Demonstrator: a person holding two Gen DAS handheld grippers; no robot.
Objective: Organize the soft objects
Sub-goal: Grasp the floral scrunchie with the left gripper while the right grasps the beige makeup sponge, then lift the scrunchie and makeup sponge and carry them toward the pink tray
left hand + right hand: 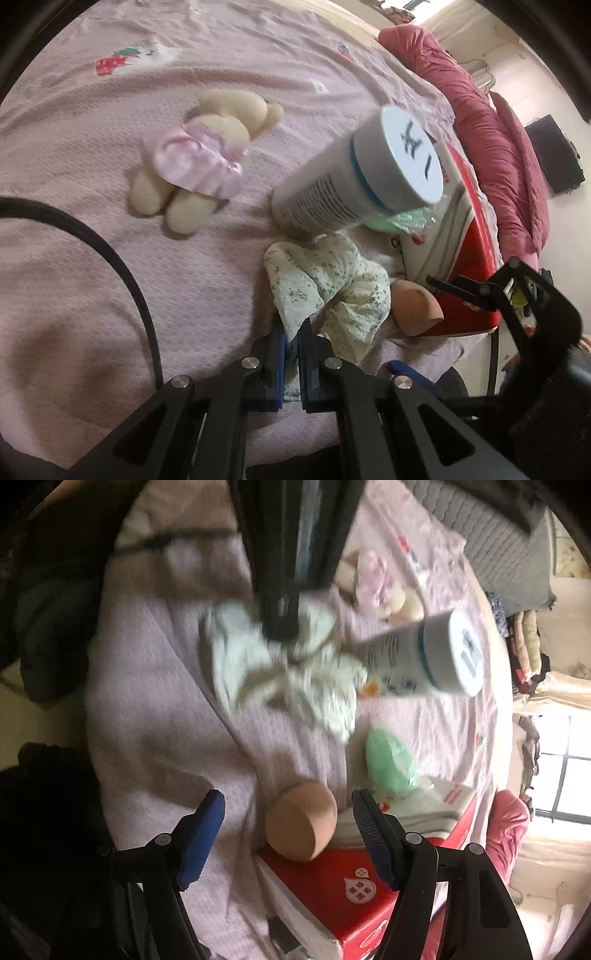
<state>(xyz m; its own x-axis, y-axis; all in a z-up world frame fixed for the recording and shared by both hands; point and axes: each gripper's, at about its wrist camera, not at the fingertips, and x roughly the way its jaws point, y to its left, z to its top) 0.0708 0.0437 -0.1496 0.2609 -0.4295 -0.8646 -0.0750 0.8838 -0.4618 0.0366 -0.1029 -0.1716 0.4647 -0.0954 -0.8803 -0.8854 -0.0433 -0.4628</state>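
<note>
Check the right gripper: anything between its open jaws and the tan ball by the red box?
Nothing visible. The right gripper is open, and the tan ball sits in the gap between the fingers, leaning against the red box. The floral cloth held in the left gripper lies farther off.

A home bedroom: a bed under a pink strawberry-print sheet (110, 258), a rose quilt (491, 122) heaped at two o'clock, a barred window (565, 768) at three.
</note>
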